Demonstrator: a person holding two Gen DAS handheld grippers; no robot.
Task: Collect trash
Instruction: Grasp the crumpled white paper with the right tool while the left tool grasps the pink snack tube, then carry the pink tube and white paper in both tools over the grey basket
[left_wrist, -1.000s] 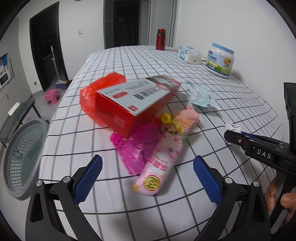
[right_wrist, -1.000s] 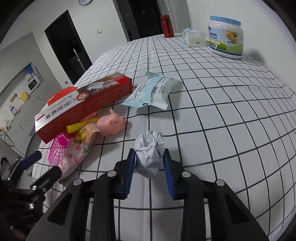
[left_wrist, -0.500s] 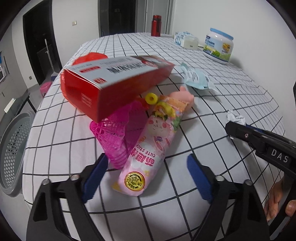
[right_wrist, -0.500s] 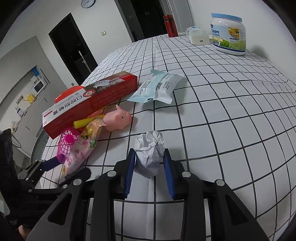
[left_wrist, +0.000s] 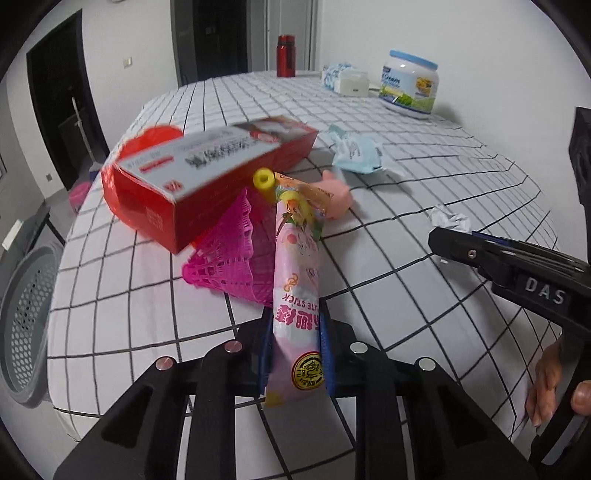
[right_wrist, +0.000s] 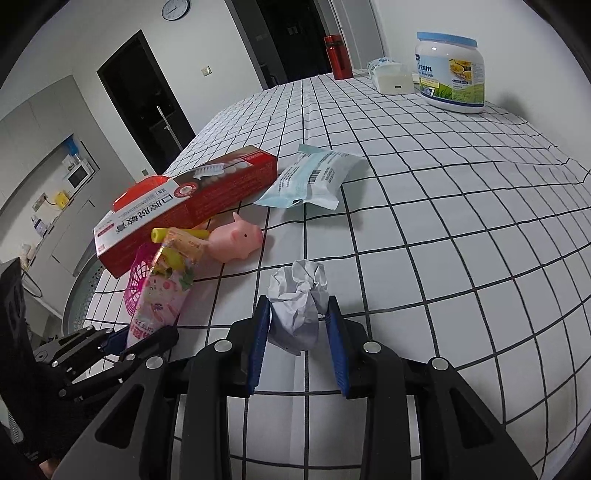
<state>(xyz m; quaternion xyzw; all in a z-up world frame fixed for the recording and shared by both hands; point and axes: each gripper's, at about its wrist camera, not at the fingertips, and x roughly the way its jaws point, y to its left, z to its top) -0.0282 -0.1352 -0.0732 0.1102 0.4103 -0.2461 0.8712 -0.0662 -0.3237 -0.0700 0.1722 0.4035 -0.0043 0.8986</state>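
While the left gripper (left_wrist: 295, 350) jaws are closing on the pink snack wrapper (left_wrist: 297, 280) and the right gripper (right_wrist: 297, 347) jaws grip the crumpled paper ball (right_wrist: 297, 302), lift the wrapper straight off the tabletop (right_wrist: 461, 229), clear of the pink mesh basket (left_wrist: 229, 254).

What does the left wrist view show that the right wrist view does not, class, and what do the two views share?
Only the left wrist view shows the left gripper head-on, its jaws closing on the pink snack packet, and fingers of the person's right hand. Only the right wrist view shows the wall clock, the microwave and the right gripper shut on the crumpled paper ball. Both show the red box, pink pig toy, blue packet, red bottle and big jar on the checked tablecloth.
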